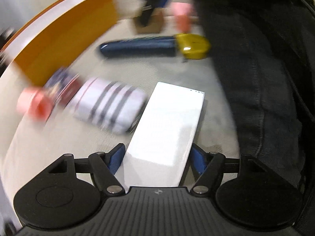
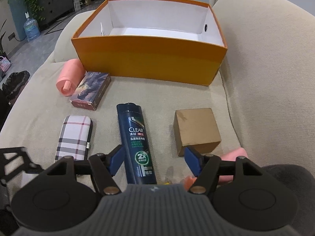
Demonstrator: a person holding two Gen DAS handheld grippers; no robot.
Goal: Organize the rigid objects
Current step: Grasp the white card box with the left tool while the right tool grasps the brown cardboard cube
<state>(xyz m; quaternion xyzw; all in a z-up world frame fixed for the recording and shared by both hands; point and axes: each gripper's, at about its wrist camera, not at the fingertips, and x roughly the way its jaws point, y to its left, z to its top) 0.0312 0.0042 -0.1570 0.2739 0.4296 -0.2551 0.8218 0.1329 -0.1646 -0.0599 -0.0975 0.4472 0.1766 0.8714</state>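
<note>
On a beige fabric sofa seat, the left gripper is clamping a flat white rectangular box between its blue pads, the box's long axis running straight ahead along the fingers and its far end hanging over the cushion. The open orange cardboard shoebox with a white interior, the likely destination, is lying up and to the left of that gripper in the blurred left wrist view. The right gripper is standing wide open and holding nothing, its jaws straddling the cap end of a dark blue plastic shampoo bottle. The bottle is lying lengthwise, pointing away toward the shoebox. The right hand is plainly the nearer one for it, judging by both views.
</note>
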